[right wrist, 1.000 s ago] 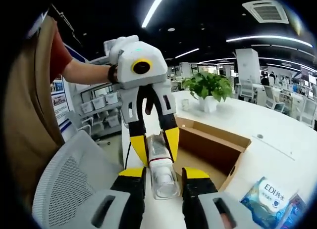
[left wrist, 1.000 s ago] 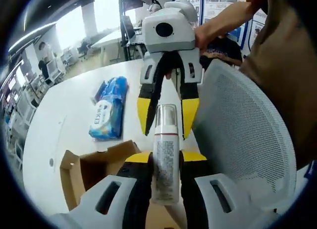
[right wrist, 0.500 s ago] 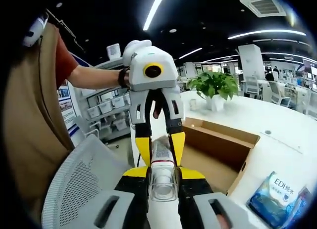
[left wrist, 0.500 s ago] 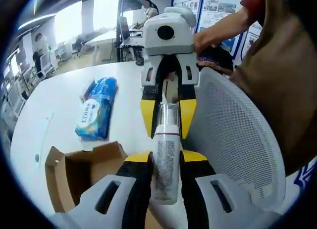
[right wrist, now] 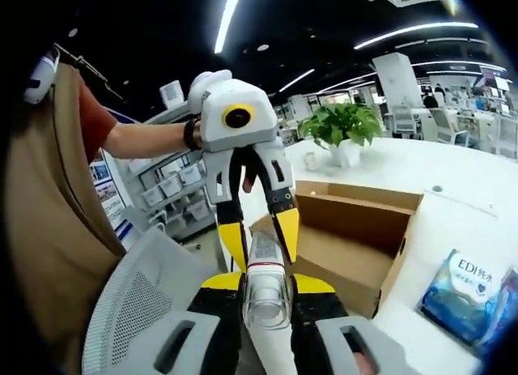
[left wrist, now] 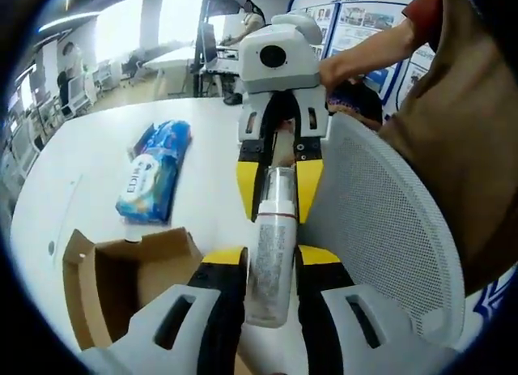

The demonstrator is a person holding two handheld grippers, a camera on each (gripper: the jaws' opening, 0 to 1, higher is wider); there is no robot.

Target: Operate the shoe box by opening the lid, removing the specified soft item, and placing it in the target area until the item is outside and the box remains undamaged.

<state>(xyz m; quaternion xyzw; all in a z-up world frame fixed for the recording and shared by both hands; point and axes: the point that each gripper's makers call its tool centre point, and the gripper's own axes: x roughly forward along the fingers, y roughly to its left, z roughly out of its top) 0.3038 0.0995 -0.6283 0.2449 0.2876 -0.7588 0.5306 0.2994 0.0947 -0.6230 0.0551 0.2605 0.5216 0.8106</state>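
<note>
A slim pump bottle (left wrist: 269, 257) hangs in the air between the two grippers, above the white table (left wrist: 97, 181) and beside a white mesh chair back (left wrist: 380, 229). The bottle is a pale, translucent cylinder with a printed label of small text along its body, a thin red band at the shoulder and a clear cap (left wrist: 278, 189) over the pump head; in the right gripper view the same bottle (right wrist: 265, 286) shows cap-first, the clear cap nearest the camera. The left gripper (left wrist: 269, 266) has its yellow-tipped black jaws closed in against the sides of the bottle's body. The right gripper (left wrist: 279, 193), reaching in from the far side with a person's hand (left wrist: 332, 63) behind it, has its jaws set on either side of the cap end, about touching it (whether they actually press on it I cannot tell). From the right gripper view, the left gripper (right wrist: 261, 239) grips the label end while the right gripper's own jaws flank the cap. The cardboard shoe box (right wrist: 356, 237) stands open on the table, just beside and below the bottle, its flaps (left wrist: 121, 257) up and its brown inside showing. A blue pack of wet wipes (left wrist: 150, 176) lies flat on the table, apart from the box. A potted green plant (right wrist: 344, 128) stands farther along the table.
</note>
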